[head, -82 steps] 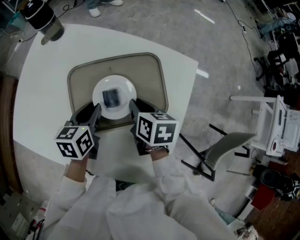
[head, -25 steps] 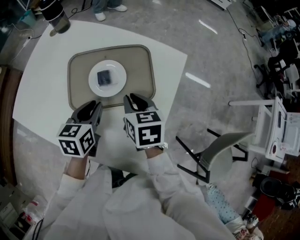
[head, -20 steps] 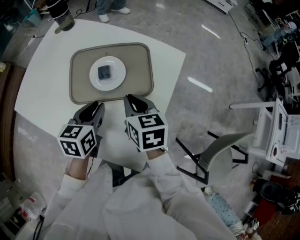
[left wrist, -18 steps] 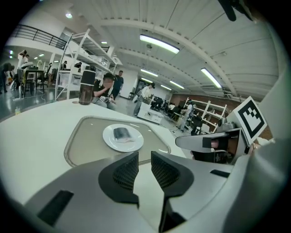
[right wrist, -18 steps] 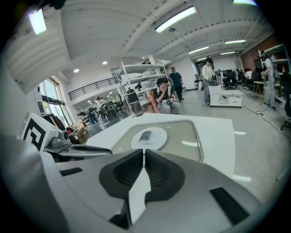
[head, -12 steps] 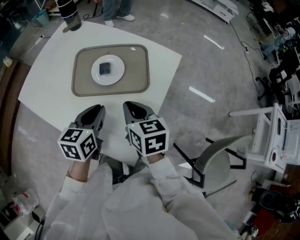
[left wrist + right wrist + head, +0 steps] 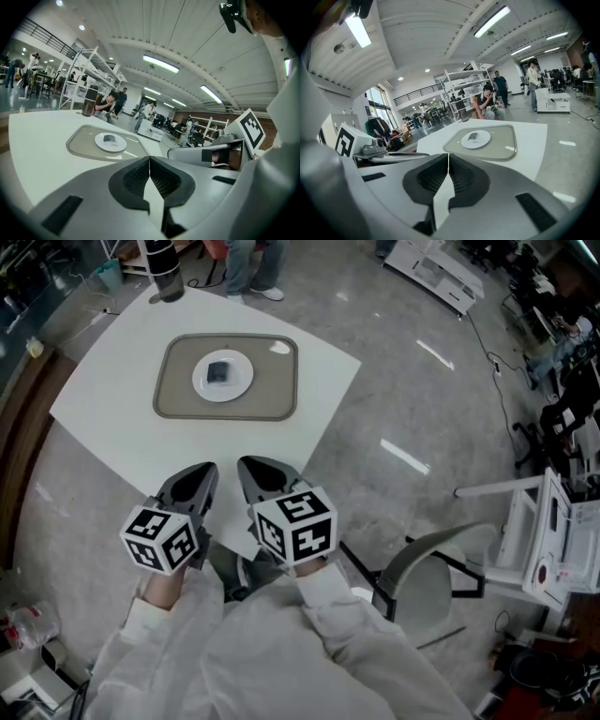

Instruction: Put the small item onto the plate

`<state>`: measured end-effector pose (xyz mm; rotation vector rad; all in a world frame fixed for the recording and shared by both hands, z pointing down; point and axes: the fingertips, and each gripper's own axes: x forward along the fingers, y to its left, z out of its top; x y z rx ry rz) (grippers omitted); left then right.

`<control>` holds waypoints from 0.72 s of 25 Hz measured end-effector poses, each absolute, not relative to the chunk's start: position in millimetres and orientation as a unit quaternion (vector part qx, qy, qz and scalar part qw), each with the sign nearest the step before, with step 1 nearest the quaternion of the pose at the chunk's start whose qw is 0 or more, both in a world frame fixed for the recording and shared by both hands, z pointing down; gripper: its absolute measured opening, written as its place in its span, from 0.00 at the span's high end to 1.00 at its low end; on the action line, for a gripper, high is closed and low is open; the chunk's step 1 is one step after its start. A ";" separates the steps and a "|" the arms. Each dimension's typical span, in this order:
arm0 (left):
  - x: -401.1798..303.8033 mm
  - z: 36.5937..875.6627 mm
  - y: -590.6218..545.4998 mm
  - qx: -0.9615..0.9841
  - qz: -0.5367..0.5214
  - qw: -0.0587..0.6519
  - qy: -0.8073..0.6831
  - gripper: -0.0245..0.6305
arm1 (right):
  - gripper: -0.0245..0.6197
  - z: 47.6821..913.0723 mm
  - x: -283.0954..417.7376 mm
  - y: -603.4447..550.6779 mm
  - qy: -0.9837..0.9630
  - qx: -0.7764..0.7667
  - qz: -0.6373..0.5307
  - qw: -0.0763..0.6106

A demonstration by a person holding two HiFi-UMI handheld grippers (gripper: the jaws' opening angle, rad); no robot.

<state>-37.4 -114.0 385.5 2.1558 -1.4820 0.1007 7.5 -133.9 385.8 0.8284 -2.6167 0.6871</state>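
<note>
The left gripper (image 7: 199, 474), grey plastic with ribbed black pads, points slightly downward at the table's (image 7: 112, 418) near corner. Its jaws have just closed together on nothing. Towards the far edge, the dark squarish item (image 7: 218, 372) lies on a round white plate (image 7: 201, 379) in a beige, round-cornered tray (image 7: 178, 399). The right gripper (image 7: 251, 470) sits alongside the left (both arms white-sleeved), jaws pressed together, empty.

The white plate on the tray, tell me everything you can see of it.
The plate is small, round and white, smooth like ceramic or plastic, and lies flat near the middle of the tan tray on the white table. A small dark item sits at its centre. Nothing else touches it.
</note>
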 end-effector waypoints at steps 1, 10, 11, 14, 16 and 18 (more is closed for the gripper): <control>-35.2 382.5 -110.7 0.800 0.033 0.256 -0.542 0.95 | 0.93 384.9 8.1 -130.0 -0.915 0.286 0.238 0.155; -36.8 367.3 -94.3 0.813 0.027 0.245 -0.528 0.95 | 0.94 395.2 3.5 -105.7 -0.914 0.277 0.242 0.172; -36.6 366.8 -92.1 0.815 0.029 0.244 -0.525 0.95 | 0.94 394.4 2.5 -103.6 -0.914 0.277 0.241 0.171; -36.2 367.5 -85.2 0.821 0.035 0.248 -0.513 0.95 | 0.94 390.9 -0.3 -96.9 -0.917 0.274 0.237 0.169; -34.3 366.2 -79.6 0.827 0.041 0.249 -0.502 0.95 | 0.94 388.1 -0.2 -91.0 -0.918 0.273 0.235 0.168; -34.0 363.4 -73.8 0.833 0.047 0.246 -0.493 0.95 | 0.94 387.6 0.3 -85.0 -0.916 0.277 0.234 0.172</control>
